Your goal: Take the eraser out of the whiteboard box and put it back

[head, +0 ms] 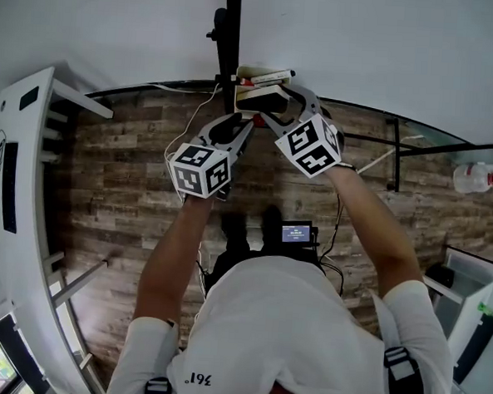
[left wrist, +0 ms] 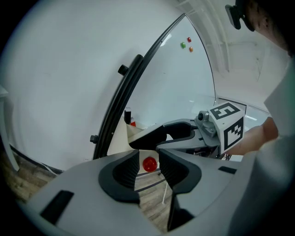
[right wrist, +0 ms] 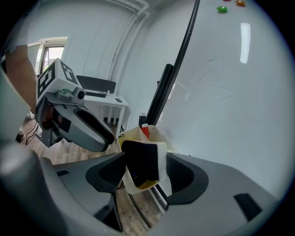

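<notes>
The cream whiteboard box [head: 262, 75] hangs on the whiteboard's lower rail. In the right gripper view the eraser [right wrist: 143, 159], black felt on a white body, stands upright in the box [right wrist: 130, 137] beside a red marker [right wrist: 145, 131]. My right gripper [right wrist: 145, 156] is open, with a jaw on each side of the eraser and neither pad pressing it. In the head view it [head: 264, 106] reaches into the box from the right. My left gripper [left wrist: 148, 167] hovers just below and left of the box [left wrist: 119, 138], its jaws a narrow gap apart with nothing between them. A small red round thing shows beyond that gap.
The whiteboard [head: 364, 41] fills the far side, with a black stand post [head: 231, 33] right behind the box and coloured magnets [left wrist: 183, 44] higher up. A white desk [head: 14, 178] runs along the left. A plastic bottle [head: 477, 177] is at the right. The floor is wood.
</notes>
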`<state>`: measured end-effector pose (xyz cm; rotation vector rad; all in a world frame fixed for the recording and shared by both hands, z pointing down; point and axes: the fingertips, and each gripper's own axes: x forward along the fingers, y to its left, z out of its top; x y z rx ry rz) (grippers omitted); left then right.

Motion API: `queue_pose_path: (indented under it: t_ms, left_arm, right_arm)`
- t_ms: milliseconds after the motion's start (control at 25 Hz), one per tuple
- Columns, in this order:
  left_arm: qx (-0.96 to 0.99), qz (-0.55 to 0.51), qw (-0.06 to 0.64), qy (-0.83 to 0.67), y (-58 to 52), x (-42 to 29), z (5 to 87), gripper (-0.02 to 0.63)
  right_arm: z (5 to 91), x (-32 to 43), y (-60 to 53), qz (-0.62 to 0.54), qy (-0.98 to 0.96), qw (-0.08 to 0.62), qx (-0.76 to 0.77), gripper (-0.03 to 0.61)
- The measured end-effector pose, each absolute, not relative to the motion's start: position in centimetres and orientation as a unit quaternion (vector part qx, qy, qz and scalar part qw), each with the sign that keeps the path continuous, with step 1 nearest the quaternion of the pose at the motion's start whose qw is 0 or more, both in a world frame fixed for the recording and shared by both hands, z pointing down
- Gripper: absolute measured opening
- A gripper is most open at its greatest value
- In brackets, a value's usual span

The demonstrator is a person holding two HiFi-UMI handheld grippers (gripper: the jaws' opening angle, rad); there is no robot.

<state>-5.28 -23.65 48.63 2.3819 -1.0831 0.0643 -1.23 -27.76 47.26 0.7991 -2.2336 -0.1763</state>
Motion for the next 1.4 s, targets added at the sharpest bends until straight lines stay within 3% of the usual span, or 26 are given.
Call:
queue_pose_path:
  t_ms: [600,1400]
  left_arm:
    - [0.879,0.025,0.268,-0.394,-23.4,-5.1,48.7,0.126]
    - [0.88,0.021,0.26,-0.397,-22.9,-5.1,47.4,0.126]
  right_arm:
    - [47.0,-1.6,-28.5,-0.063,-0.872,0.369,0.316,0.267]
    - [46.3,-1.0,-28.1,-0.084,-0.874,0.356,0.319,0.215]
